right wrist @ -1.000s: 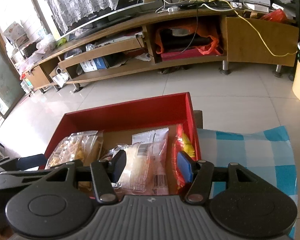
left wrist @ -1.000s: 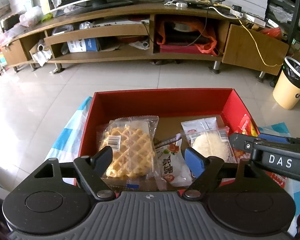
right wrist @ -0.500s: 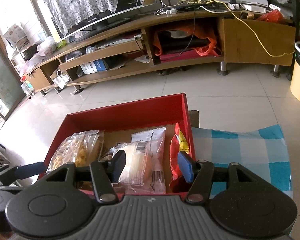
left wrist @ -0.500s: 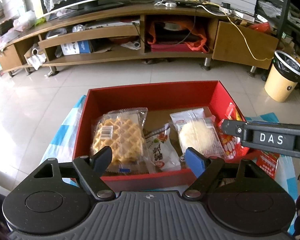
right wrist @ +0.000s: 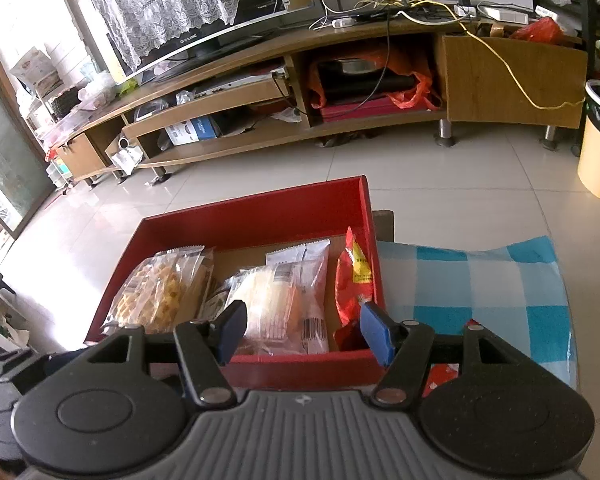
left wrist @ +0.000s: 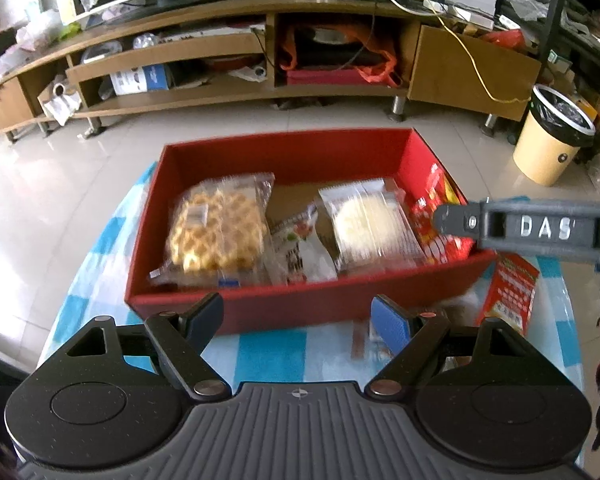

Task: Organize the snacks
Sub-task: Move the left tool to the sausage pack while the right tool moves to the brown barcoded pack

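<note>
A red box (left wrist: 284, 152) stands on a blue-and-white checked cloth (right wrist: 480, 280). Inside lie a waffle packet (left wrist: 216, 228), a small white packet (left wrist: 304, 248), a round cake packet (left wrist: 368, 228) and a red snack bag (left wrist: 432, 220) against the right wall. A red-orange packet (left wrist: 512, 292) lies on the cloth outside the box's right corner. My left gripper (left wrist: 296, 316) hangs open in front of the box's near wall, holding nothing. My right gripper (right wrist: 300, 328) is over the near right part of the box; its jaws are opening with nothing gripped between them. One of its fingers (left wrist: 520, 228) shows in the left wrist view.
Behind the table are a tiled floor, a long wooden TV stand (left wrist: 260, 92) and a yellow bin (left wrist: 552, 140) at the right. The rounded table edge lies close to the box on the left. A blurred flat packet (left wrist: 364, 340) lies on the cloth near my left gripper.
Both grippers have drawn back from the box, so its near wall and the cloth now show in the left wrist view. The right gripper's jaws have widened.
</note>
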### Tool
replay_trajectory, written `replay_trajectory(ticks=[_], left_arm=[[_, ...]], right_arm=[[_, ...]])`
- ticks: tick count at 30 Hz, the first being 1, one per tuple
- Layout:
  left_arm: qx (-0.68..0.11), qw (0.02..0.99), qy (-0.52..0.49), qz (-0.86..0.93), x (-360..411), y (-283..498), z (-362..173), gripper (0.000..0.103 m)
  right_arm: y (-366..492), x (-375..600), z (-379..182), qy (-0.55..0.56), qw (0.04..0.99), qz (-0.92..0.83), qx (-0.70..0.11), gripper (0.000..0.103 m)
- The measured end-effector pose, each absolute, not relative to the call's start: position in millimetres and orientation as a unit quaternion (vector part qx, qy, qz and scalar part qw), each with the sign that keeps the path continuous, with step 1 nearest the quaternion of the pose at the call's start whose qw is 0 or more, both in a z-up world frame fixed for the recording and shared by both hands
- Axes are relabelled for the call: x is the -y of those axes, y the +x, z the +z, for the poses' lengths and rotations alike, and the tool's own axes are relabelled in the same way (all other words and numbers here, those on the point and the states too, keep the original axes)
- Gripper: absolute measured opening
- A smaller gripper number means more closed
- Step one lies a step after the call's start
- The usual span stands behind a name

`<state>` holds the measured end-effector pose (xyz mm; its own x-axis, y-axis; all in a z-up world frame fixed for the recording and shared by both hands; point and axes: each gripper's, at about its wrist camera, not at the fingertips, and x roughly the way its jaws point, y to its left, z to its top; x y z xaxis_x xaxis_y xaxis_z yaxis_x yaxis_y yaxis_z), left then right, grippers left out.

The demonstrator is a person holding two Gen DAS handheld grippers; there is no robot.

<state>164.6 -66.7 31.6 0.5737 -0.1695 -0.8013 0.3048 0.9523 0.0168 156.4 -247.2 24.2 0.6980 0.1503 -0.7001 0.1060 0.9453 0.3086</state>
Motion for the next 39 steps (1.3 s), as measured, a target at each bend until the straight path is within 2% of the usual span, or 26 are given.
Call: replay_trajectory(ticks=[12, 22, 25, 27, 29, 39], left_arm=[[-0.501, 0.843, 0.103, -0.166, 71, 109, -6, 0.087], [-0.535, 0.818, 0.137, -0.162, 84, 96, -41, 0.088], [-0.539, 0.816, 0.135, -0.160, 84, 97, -48, 0.093], [-0.539, 0.816, 0.132, -0.164, 82, 97, -47, 0.088], [-0.535, 0.818, 0.135, -0.164, 80, 95, -45, 0.076], [-0.546, 0.811, 0.120, -0.171, 59, 90, -38, 0.075]], right_arm=[[126, 256, 28, 0.149, 0.906, 0.010, -0.396, 0.063], [109, 270, 24, 0.140, 0.904, 0.007, -0.404, 0.063], [108, 272, 24, 0.139, 0.904, 0.011, -0.404, 0.063], [108, 272, 23, 0.138, 0.903, 0.012, -0.406, 0.063], [108, 272, 21, 0.137, 0.902, 0.014, -0.410, 0.063], [115, 265, 0, 0.147, 0.875, 0.062, -0.456, 0.063]])
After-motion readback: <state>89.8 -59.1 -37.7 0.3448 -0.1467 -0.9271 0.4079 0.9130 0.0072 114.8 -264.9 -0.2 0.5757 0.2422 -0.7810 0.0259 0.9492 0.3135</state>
